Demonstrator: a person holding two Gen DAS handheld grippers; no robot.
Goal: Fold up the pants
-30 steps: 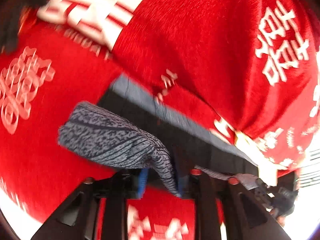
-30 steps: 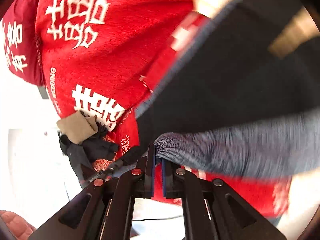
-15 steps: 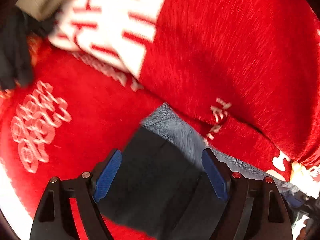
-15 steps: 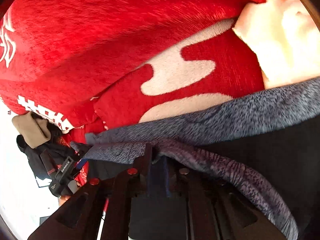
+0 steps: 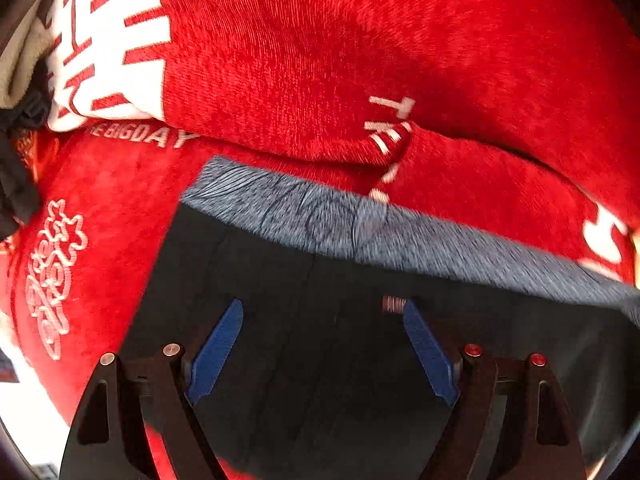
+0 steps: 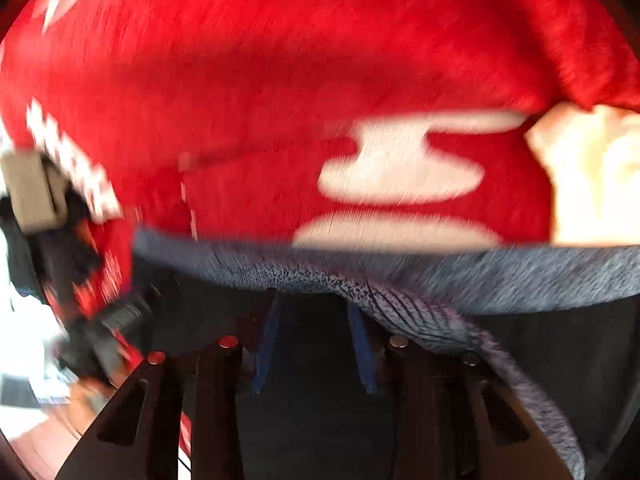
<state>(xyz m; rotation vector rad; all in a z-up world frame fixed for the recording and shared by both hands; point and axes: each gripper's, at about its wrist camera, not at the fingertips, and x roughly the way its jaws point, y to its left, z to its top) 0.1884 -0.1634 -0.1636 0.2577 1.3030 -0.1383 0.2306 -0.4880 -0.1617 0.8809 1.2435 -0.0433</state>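
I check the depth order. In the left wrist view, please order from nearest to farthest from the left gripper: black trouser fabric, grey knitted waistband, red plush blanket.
1. Black trouser fabric, under the left gripper.
2. Grey knitted waistband, just ahead.
3. Red plush blanket, beyond the waistband.

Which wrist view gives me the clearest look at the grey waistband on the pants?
The left wrist view: the grey waistband runs fairly sharp across the frame above the black fabric. The right wrist view shows it too, but blurred, with a fold draped over that gripper's fingers.

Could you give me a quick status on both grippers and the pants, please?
Left gripper open above the pants, gripping nothing. Right gripper open, pads off the grey waistband. Pants flat on the red blanket. Nothing in the way.
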